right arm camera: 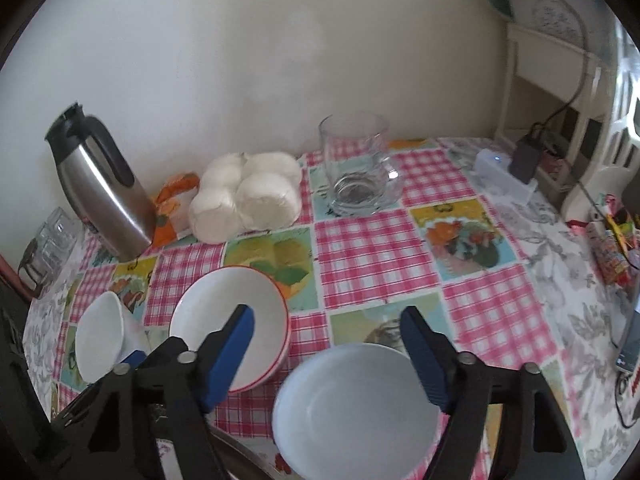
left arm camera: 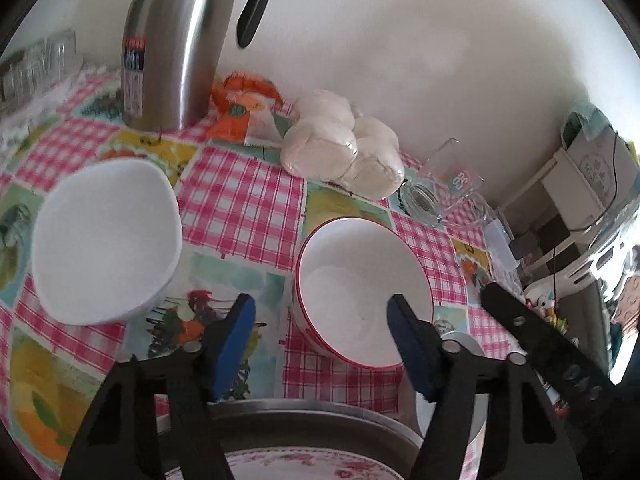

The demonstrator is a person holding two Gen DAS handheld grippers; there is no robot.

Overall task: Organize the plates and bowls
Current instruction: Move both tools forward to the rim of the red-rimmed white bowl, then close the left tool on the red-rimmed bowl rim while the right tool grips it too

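Both tools gape empty: left tool [left arm camera: 322, 316] faces the red-rimmed bowl [left arm camera: 362, 292]; only right tool [right arm camera: 328, 330] shows a plain bowl [right arm camera: 356, 412].

Right of the red-rimmed bowl [right arm camera: 230, 328] the bench [right arm camera: 372, 248] lies open up to the glass mug [right arm camera: 356, 168]; behind the bowl, a bagged bun pack [right arm camera: 246, 196] and steel jug [right arm camera: 100, 184] block the wall.

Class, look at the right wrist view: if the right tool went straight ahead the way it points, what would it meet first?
Probably the plain white bowl just below the open right tool. If it clears the bowl's rim, checked tablecloth follows. Depth is uncertain.
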